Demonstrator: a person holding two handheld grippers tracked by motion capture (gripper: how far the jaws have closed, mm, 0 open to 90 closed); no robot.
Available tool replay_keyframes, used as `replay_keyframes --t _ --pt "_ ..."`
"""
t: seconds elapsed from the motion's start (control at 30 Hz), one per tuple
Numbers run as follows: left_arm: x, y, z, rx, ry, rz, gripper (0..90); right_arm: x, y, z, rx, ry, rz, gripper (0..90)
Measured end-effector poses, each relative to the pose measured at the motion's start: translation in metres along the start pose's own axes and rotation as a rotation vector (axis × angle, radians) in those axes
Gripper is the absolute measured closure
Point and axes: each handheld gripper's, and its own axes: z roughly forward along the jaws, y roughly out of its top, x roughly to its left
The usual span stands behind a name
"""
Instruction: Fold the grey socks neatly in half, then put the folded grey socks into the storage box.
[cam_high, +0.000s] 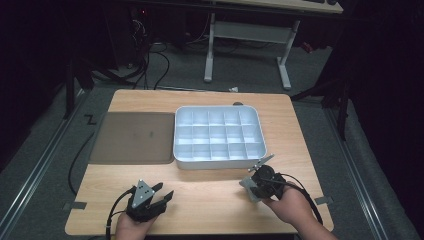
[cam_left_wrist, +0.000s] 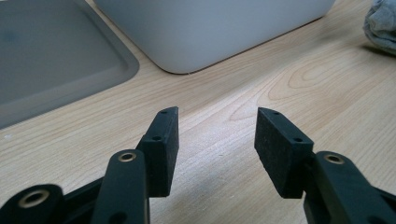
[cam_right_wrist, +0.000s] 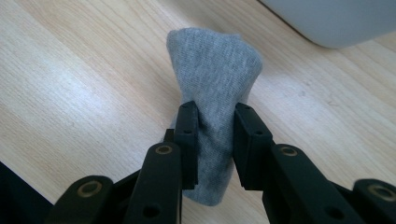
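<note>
Wooden table (cam_high: 210, 192): grey sock (cam_right_wrist: 212, 98) pinched between right tongs (cam_right_wrist: 215, 114); left tongs (cam_left_wrist: 217, 121) agape, empty, well apart.

A white divided tray (cam_high: 219, 160) sits mid-counter (cam_high: 210, 200) toward the far edge; a flat grey lid (cam_high: 132, 137) lies touching its left side. Behind, a white-legged desk (cam_high: 285, 65) and floor cables (cam_high: 160, 60).

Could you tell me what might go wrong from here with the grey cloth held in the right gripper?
1. The right gripper pinches the grey cloth only across its narrow middle, so the soft fabric could slip free when carried.
2. The loose upper end flares wide; it might catch on the rim of the compartment box or straddle a divider rather than settle in one cell.
3. The left gripper is open and holds nothing, so it gives no support.
</note>
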Motion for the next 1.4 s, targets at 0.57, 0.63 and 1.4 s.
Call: replay_keyframes --t 0.57,0.63,1.4 --pt "0.005 0.000 -0.002 -0.002 -0.015 -0.028 46.1 -0.015 0.009 -0.024 -0.004 -0.022 -0.002 74.3" --pt "0.005 0.001 -0.003 -0.010 -0.014 -0.032 46.1 -0.016 0.010 -0.025 0.000 -0.018 -0.002 74.4" --pt "0.003 0.001 -0.009 -0.021 -0.033 -0.025 43.2 -0.037 0.047 -0.061 -0.033 -0.015 -0.012 74.4"
